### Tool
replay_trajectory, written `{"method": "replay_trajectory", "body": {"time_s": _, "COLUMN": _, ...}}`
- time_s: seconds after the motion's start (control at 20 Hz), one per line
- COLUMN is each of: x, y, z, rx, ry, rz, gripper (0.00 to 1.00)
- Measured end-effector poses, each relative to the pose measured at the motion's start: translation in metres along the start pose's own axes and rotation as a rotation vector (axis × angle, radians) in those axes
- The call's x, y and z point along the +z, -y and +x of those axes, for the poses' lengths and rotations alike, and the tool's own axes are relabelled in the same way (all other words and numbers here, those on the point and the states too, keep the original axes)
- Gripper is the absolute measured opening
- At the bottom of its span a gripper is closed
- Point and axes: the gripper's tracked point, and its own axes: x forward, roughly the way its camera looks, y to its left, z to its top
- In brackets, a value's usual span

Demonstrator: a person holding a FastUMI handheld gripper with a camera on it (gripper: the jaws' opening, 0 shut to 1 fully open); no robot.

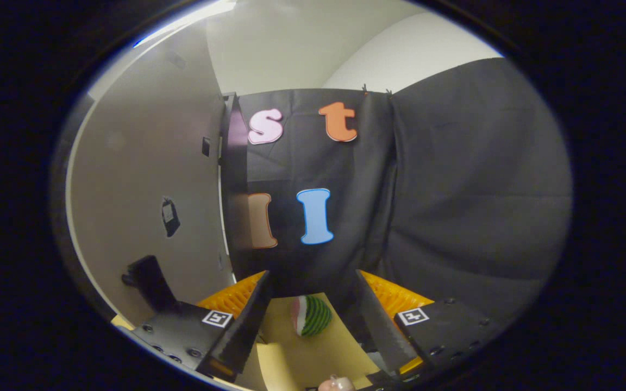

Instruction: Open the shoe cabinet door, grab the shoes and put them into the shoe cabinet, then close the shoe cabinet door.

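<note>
Gripper [313,320] with fingers spread apart, holding nothing, above a yellow surface [296,358]. Between and just beyond the fingertips lies a small rounded item [311,316] striped green and dark with a pinkish side, possibly a soft slipper, though the view is too poor to be sure. If so, it should prove light and pliant; grasp across its narrow body. Pale cabinet panel [144,179] stands at left.

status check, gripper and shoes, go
Gripper open, nothing held. Striped green object between the fingers, on a yellow surface. Grey panel beside; cannot tell if cabinet door.
</note>
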Motion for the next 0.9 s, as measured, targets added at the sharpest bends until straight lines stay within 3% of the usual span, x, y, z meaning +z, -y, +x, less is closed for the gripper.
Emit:
{"method": "replay_trajectory", "body": {"time_s": 0.55, "x": -0.003, "y": -0.054, "z": 0.006, "rx": 0.15, "ry": 0.018, "rz": 0.015, "gripper": 0.94}}
{"method": "replay_trajectory", "body": {"time_s": 0.9, "x": -0.009, "y": -0.12, "z": -0.012, "rx": 0.154, "ry": 0.031, "rz": 0.005, "gripper": 0.93}}
